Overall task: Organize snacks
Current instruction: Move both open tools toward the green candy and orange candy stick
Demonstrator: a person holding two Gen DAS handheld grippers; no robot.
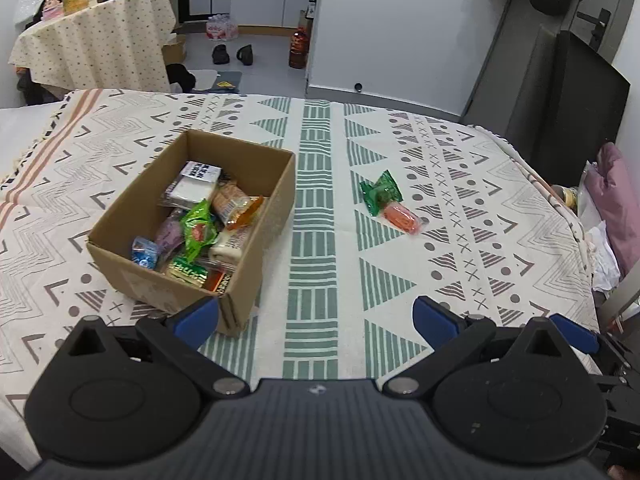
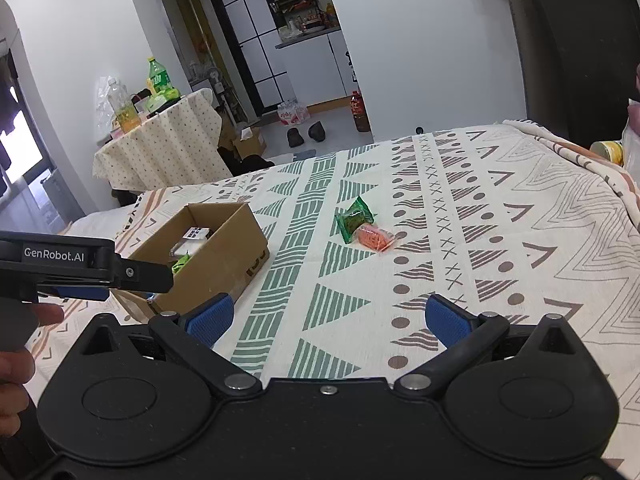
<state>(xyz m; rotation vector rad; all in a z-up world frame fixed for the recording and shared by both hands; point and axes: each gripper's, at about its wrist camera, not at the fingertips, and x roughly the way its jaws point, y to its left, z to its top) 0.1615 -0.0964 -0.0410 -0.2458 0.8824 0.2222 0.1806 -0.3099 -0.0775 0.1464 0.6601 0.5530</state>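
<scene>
An open cardboard box (image 1: 256, 216) (image 2: 224, 252) sits on the patterned tablecloth (image 1: 312, 208), holding several wrapped snacks (image 1: 200, 224). To its right lie a green packet (image 1: 380, 192) (image 2: 354, 220) and an orange packet (image 1: 402, 218) (image 2: 374, 239), touching each other. My left gripper (image 1: 316, 320) is open and empty, its left pad near the box's front corner. Open and empty too, my right gripper (image 2: 328, 320) hovers over the cloth, well short of the two packets. The left gripper's body (image 2: 84, 268) shows at the left of the right wrist view.
A person's hand (image 2: 16, 360) holds the left tool. Beyond the table stand a small cloth-covered side table with bottles (image 1: 92, 40) (image 2: 160, 148), a bottle on the floor (image 1: 298, 46), shoes (image 1: 232, 54) and a dark chair (image 1: 576, 108). A jar (image 2: 608, 152) sits at the far right.
</scene>
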